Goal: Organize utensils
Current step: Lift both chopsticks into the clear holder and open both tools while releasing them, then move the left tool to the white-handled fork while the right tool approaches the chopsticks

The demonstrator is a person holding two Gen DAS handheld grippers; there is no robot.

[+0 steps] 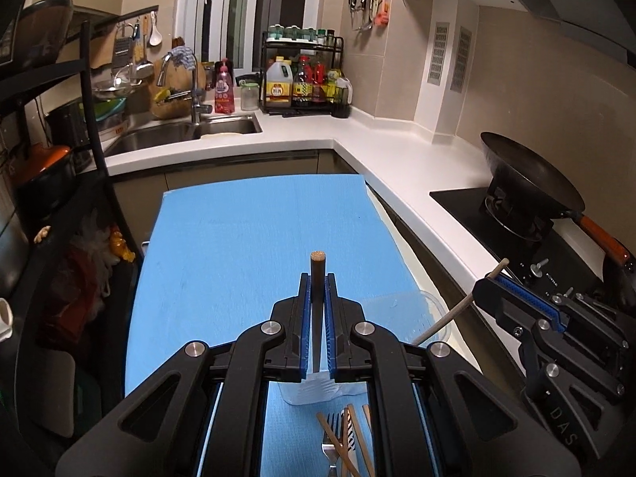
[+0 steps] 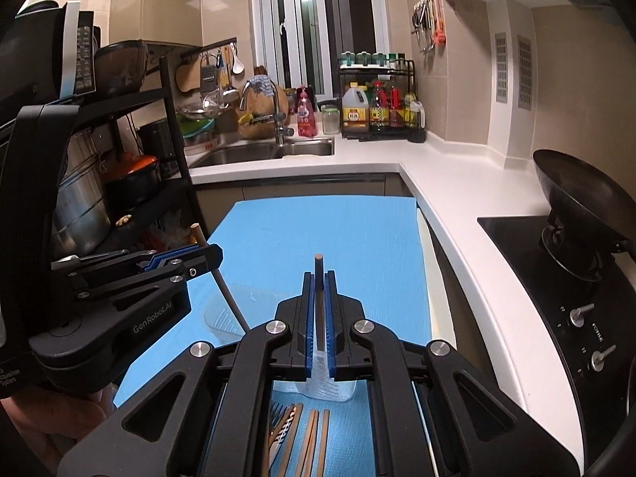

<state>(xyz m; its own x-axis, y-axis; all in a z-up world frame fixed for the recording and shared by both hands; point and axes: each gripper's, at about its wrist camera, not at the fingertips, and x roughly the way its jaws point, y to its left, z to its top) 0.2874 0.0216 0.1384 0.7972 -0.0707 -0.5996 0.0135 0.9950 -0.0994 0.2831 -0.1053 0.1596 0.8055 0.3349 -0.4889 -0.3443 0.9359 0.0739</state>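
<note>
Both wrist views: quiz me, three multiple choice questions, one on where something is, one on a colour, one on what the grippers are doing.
1. Where does the wok sit?
A. in the sink
B. on the stove burner
C. on the blue mat

2. What colour is the mat under the utensils?
A. blue
B. red
C. grey

3. What is the state of the left gripper and right gripper?
A. both open
B. only one holds something
C. each shut on a chopstick

Answers: 1 B, it rests on the burner at right. 2 A, the mat is light blue. 3 C, a chopstick stands between each one's pads, the right's here.
</note>
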